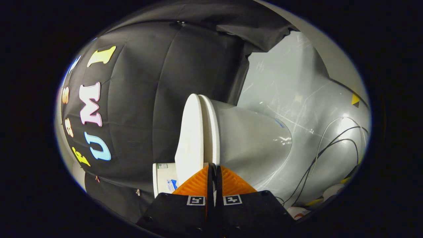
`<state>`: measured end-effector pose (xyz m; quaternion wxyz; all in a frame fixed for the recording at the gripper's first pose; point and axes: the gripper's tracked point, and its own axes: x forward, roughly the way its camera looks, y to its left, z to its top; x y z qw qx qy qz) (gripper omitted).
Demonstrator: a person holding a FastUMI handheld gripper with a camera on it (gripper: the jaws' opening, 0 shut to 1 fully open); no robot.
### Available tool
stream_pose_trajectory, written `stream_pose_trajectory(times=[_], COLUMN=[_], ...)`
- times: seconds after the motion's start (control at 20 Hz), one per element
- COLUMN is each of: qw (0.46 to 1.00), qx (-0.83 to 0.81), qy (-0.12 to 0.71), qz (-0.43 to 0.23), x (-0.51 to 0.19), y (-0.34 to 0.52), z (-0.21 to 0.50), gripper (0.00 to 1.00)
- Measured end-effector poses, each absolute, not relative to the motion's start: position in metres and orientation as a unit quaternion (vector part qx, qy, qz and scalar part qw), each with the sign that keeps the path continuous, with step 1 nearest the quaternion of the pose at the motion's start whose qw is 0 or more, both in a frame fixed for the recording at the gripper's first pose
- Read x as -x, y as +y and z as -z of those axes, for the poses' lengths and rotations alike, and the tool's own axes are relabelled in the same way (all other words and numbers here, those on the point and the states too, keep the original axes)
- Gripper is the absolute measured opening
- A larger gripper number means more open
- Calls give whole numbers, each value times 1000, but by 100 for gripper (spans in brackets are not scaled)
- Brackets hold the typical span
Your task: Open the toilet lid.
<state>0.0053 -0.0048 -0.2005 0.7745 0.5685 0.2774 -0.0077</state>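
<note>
Jaws are standing almost fully closed, with only a thin dark slit between the two fingers [198,183]. Your gripper [214,170] is pointing its tips at the near rim of the toilet [254,142], right where the lid [191,138] meets the seat [211,132]. Whether the tips are pinching the lid edge or merely touching it cannot be told; the contact point is hiding behind the fingers themselves.

You are viewing the scene rolled sideways. The lid is lying flat against the seat, so it is not raised, and the two are showing edge-on as a pale double band just ahead of the fingers. The bowl is stretching away beyond them, on the seat's side.

Beside the lid's near end, on the side away from the bowl, the tank [164,180] is showing as a white block with a small label. Black cloth [148,89] is hanging behind the lid. A grey floor [287,86] is lying past the bowl, and dark cables [330,145] are trailing across it, well apart from your gripper.
</note>
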Motion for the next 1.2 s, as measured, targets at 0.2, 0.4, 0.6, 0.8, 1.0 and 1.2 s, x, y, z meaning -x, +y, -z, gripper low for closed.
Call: stream_pose_trajectory(times=[0.2, 0.4, 0.6, 0.8, 1.0, 1.2], qw=[783, 803, 825, 854, 875, 907], qx=[-559, -536, -505, -465, -433, -372], qy=[272, 261, 253, 235, 215, 200], qz=[10, 7, 11, 3, -11, -12], x=[-4, -3, -3, 0, -1, 3], y=[-2, 3, 18, 37, 63, 97], z=[182, 153, 120, 79, 38, -1], gripper=[6, 6, 5, 5, 5, 5])
